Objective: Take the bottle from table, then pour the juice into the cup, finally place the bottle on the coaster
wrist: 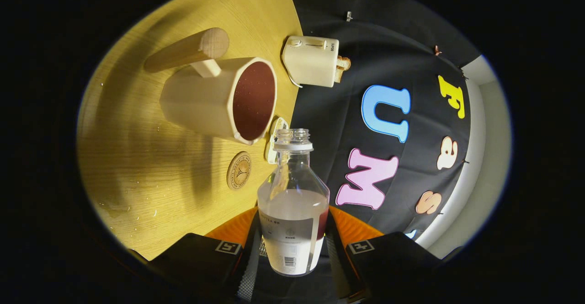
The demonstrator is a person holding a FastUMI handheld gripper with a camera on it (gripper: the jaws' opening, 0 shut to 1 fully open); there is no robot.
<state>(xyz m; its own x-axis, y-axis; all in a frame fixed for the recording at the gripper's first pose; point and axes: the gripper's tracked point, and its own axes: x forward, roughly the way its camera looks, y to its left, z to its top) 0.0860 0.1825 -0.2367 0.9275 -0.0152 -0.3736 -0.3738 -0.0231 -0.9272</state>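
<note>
The pouring step looks to be in hand or just finishing. The gripper (292,249) has both fingers pressed against the sides of the clear plastic bottle (292,203), which sits between them with its uncapped neck pointing away. The whole view is rolled over, so the bottle is tilted well off upright relative to the wooden table (151,167).

Beyond the fingers, just past the bottle's mouth, stands the cream cup (219,98) with a wooden handle; its inside shows dark red, which I take to be juice already in it. In the bottle only a little red liquid remains, pooled low along one side near the label; most of it appears empty.

Between the bottle neck and the cup, on the table, lies the round wooden coaster (239,170), bare. Next, as I judge it, the bottle must be brought back upright and lowered squarely onto that coaster before the fingers part. A cream toaster (311,61) with bread stands further off.
</note>
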